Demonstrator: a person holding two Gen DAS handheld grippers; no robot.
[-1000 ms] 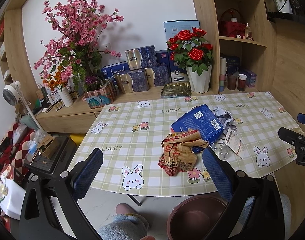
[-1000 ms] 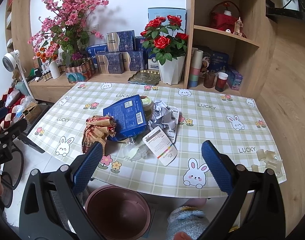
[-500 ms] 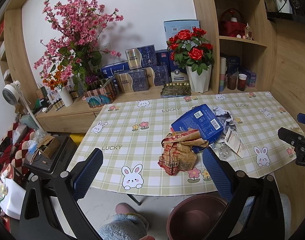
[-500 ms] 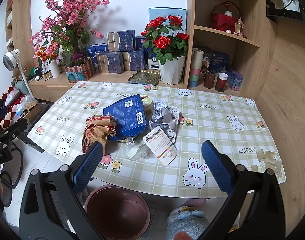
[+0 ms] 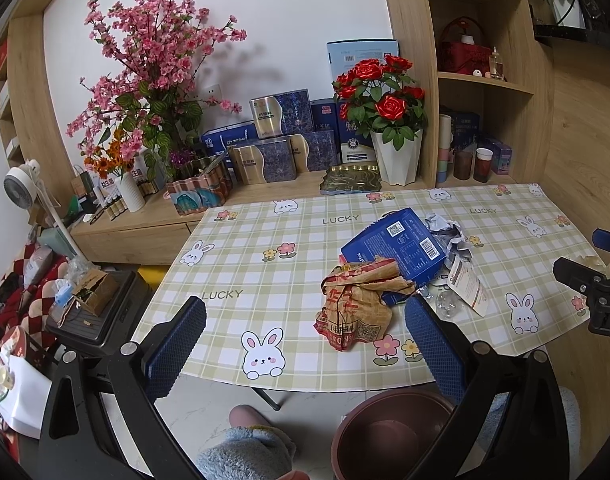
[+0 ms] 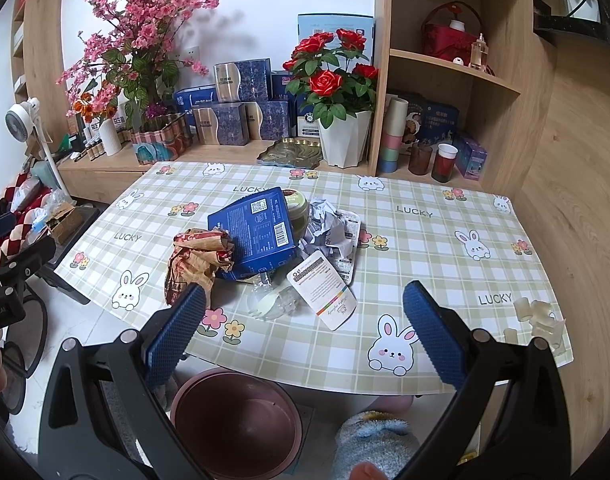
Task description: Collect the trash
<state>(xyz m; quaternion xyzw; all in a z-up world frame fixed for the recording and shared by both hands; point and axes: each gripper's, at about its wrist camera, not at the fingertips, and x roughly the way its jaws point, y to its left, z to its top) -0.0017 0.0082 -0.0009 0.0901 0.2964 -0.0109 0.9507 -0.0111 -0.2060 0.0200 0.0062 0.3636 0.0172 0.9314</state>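
A heap of trash lies mid-table: a crumpled brown paper bag (image 5: 355,306) (image 6: 195,262), a blue box (image 5: 397,242) (image 6: 255,232), crumpled white paper (image 5: 449,234) (image 6: 325,224), a white card (image 6: 323,294) (image 5: 467,286), a clear plastic bottle (image 6: 271,300) and a round green-lidded tub (image 6: 297,206). A dark red bin (image 6: 235,420) (image 5: 389,436) stands on the floor under the table's near edge. My left gripper (image 5: 305,344) hangs open before the bag. My right gripper (image 6: 305,328) hangs open above the bin, near the card. Both hold nothing.
The table (image 6: 445,264) has a checked rabbit cloth; clear plastic bits (image 6: 539,320) lie at its near right corner. Behind it stand a rose pot (image 6: 343,136), boxes and wooden shelves (image 6: 457,68). A person's slippered feet (image 5: 245,452) are below. A black case (image 5: 93,316) sits left.
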